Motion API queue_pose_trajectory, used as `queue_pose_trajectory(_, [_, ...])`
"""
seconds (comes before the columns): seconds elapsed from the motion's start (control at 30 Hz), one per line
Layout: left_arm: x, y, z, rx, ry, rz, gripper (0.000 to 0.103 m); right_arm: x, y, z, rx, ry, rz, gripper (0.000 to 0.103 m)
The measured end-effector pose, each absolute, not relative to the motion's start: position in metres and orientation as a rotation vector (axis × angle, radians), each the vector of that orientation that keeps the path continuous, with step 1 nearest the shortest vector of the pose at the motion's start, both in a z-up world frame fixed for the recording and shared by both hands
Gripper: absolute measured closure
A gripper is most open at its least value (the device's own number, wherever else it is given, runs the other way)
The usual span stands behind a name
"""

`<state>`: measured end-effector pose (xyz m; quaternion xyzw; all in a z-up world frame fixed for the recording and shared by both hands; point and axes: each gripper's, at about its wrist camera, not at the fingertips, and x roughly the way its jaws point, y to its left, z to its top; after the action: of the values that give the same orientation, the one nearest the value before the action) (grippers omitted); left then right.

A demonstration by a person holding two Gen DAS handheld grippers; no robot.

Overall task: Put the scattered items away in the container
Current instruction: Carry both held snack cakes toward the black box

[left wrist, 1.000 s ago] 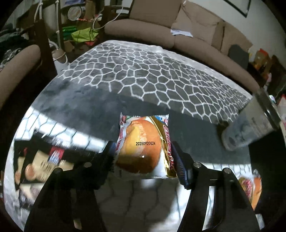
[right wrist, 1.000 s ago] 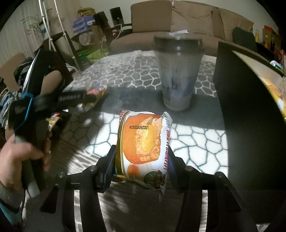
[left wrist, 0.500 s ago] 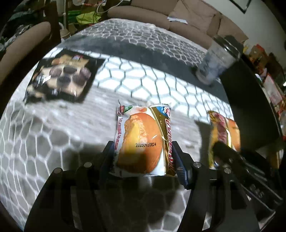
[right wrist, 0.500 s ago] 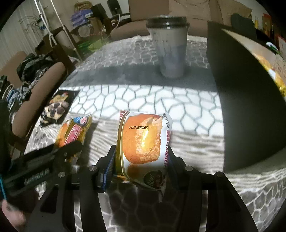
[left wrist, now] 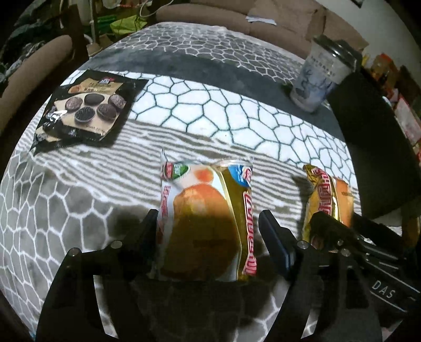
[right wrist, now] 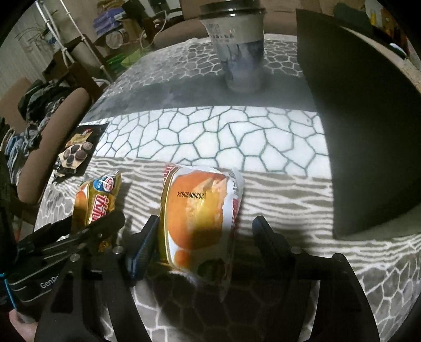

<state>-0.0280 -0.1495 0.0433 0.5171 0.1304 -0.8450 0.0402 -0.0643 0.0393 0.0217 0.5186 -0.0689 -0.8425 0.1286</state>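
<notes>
My left gripper (left wrist: 209, 231) stands open around a cake packet (left wrist: 205, 218) that lies on the patterned cloth; a gap shows at its right finger. My right gripper (right wrist: 205, 234) is open too, with a second cake packet (right wrist: 200, 218) between its fingers, touching only the left one. Each packet also shows in the other view: the right one in the left wrist view (left wrist: 329, 200), the left one in the right wrist view (right wrist: 96, 200). The black container (right wrist: 363, 131) stands to the right, its inside hidden.
A black cookie packet (left wrist: 86, 105) lies at the far left of the table. A lidded paper cup (right wrist: 238, 44) stands at the back beside the container. Chairs and a sofa (left wrist: 210, 13) ring the table.
Both grippers have come down to the cloth near the front edge and opened. The two cake packets, gripped before, now rest loose between the fingers.
</notes>
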Motion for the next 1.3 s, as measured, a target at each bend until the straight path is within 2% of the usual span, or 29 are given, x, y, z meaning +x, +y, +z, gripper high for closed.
queue_pose_trajectory(0.03, [-0.029,-0.149,0.043,1.581,0.395,-2.591,0.031,-0.065,0.038,0.021,1.509,-0.193,-2.450,0.030])
queue_pose_trajectory(0.1, [-0.029,-0.150,0.043,1.576,0.393,-2.595,0.035,-0.064,0.035,0.022,1.493,-0.174,-2.445,0.039])
queue_pose_trajectory(0.13, [-0.029,-0.150,0.044,1.571,0.395,-2.598,0.038,-0.063,0.034,0.023,1.483,-0.169,-2.437,0.048])
queue_pose_trajectory(0.23, [-0.026,-0.155,0.046,1.571,0.439,-2.600,0.048,-0.060,0.031,0.028,1.464,-0.132,-2.451,0.051])
queue_pose_trajectory(0.27, [-0.024,-0.159,0.047,1.567,0.465,-2.597,0.051,-0.059,0.030,0.030,1.456,-0.122,-2.456,0.051])
queue_pose_trajectory(0.5, [-0.012,-0.159,0.071,1.546,0.521,-2.615,0.051,-0.045,0.035,0.063,1.381,-0.102,-2.480,0.052])
queue_pose_trajectory(0.7, [-0.009,-0.127,0.138,1.483,0.495,-2.756,0.051,-0.030,0.060,0.125,1.268,-0.107,-2.527,0.052])
queue_pose_trajectory(0.9, [-0.025,-0.064,0.201,1.470,0.401,-2.891,0.051,-0.032,0.126,0.175,1.246,-0.225,-2.550,0.052])
queue_pose_trajectory(1.07, [-0.057,-0.001,0.225,1.516,0.320,-2.948,0.051,-0.045,0.193,0.185,1.324,-0.266,-2.591,0.052])
queue_pose_trajectory(1.3, [-0.103,0.080,0.214,1.664,0.266,-2.931,0.051,-0.077,0.278,0.170,1.471,-0.338,-2.587,0.052])
